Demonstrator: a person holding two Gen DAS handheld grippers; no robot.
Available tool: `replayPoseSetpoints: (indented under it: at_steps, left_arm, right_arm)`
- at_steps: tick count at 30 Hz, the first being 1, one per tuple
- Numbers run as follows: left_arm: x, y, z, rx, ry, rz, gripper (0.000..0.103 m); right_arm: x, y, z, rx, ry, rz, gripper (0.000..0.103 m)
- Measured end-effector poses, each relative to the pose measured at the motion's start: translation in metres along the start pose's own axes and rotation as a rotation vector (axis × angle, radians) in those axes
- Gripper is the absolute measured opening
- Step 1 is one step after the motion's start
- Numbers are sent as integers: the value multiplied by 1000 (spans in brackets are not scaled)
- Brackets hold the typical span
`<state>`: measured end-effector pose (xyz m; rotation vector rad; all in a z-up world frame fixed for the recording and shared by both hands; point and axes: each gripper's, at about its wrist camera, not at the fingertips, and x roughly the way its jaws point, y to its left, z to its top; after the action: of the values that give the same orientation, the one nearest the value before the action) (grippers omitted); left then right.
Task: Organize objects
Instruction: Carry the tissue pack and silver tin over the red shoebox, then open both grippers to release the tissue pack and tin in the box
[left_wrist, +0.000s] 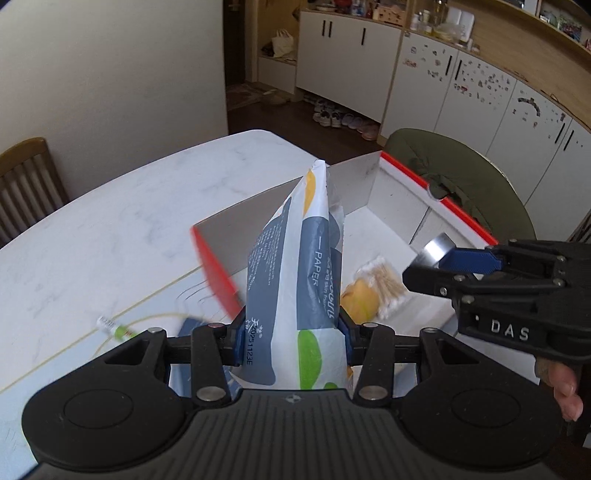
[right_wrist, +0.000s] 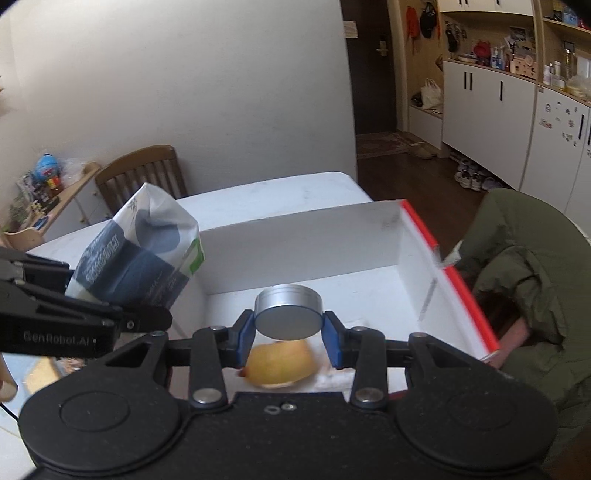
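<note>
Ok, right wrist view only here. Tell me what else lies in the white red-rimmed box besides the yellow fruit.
Observer: A clear packet of cotton swabs, beside the round yellow fruit.
Operator: Confirm the left grip.
Observer: The left gripper has its pads clamped on both sides of the white-and-blue plastic paper pack.
Operator: Report anything loose outside the box.
Observer: A small green-and-white tube lies left of the box.

red-rimmed white box (right_wrist: 458, 291), silver tin (right_wrist: 289, 312), yellow fruit (right_wrist: 280, 363)

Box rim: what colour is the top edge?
Red-orange along the top edge of the box, white walls inside. Clearest in the right wrist view.
</note>
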<state>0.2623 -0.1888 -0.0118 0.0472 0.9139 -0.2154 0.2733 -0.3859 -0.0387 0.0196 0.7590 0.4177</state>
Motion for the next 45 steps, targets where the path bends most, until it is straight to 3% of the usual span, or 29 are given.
replayPoseSetpoints:
  at_steps: [15,26,40,45]
  left_arm:
    - [87,-37,42,104,135,53,44]
    - [143,-41,51,167,271,106,44]
    - [171,-39,47,196,359,99,45]
    - [172,-40,46,203,360,106,51]
  right_arm:
    - [44,-44,-2,-41,170,-87,38]
    - [82,-51,-1,-56,296,-67,38]
    - [99,-44,-4,-86,353,-55,38]
    - [98,-45,-3,-73,352,-52,39]
